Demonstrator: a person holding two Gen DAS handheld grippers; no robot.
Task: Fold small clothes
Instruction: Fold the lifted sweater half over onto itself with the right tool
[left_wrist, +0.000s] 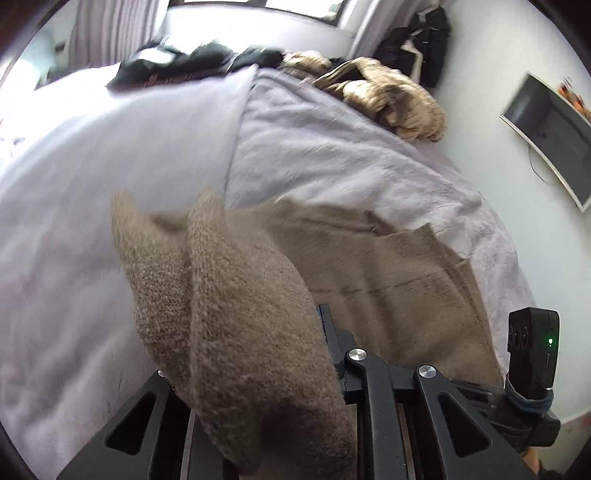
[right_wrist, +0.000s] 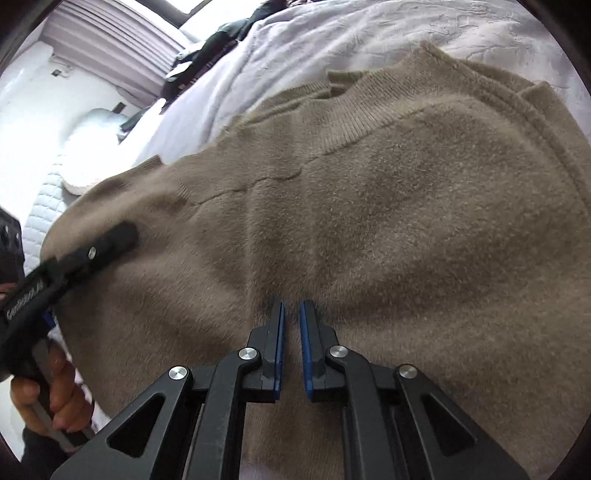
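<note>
The sweater (right_wrist: 369, 206) lies spread on the pale lilac bedspread (left_wrist: 332, 147), collar toward the far side in the right wrist view. The left gripper (right_wrist: 122, 236) is clamped on a fold of the sweater's edge; in its own view the lifted knit drapes over the jaws and hides most of them. The right gripper (right_wrist: 291, 310) has its jaws nearly together, blue pads (right_wrist: 280, 332) close, tips set against the sweater's lower middle. Whether a pinch of knit is caught between them cannot be told.

Risks, as judged:
- The left hold looks shallow. The knit is soft and heavy, and the fold may slip out if carried across quickly.
- The draped cloth blocks the left wrist view, so the landing of the fold may be misjudged and the edges end up uneven.
- If the right gripper only rests on the cloth, the body may drag with the fold and bunch.
- The bedspread is soft and wrinkled and may creep under a pull.

Materials: the sweater is a taupe, fuzzy, fine knit with a ribbed collar and visible seam lines. The bedspread is brushed, matte fabric. Other clothes (left_wrist: 388, 92), tan and dark, are heaped at the far end of the bed, well apart.
</note>
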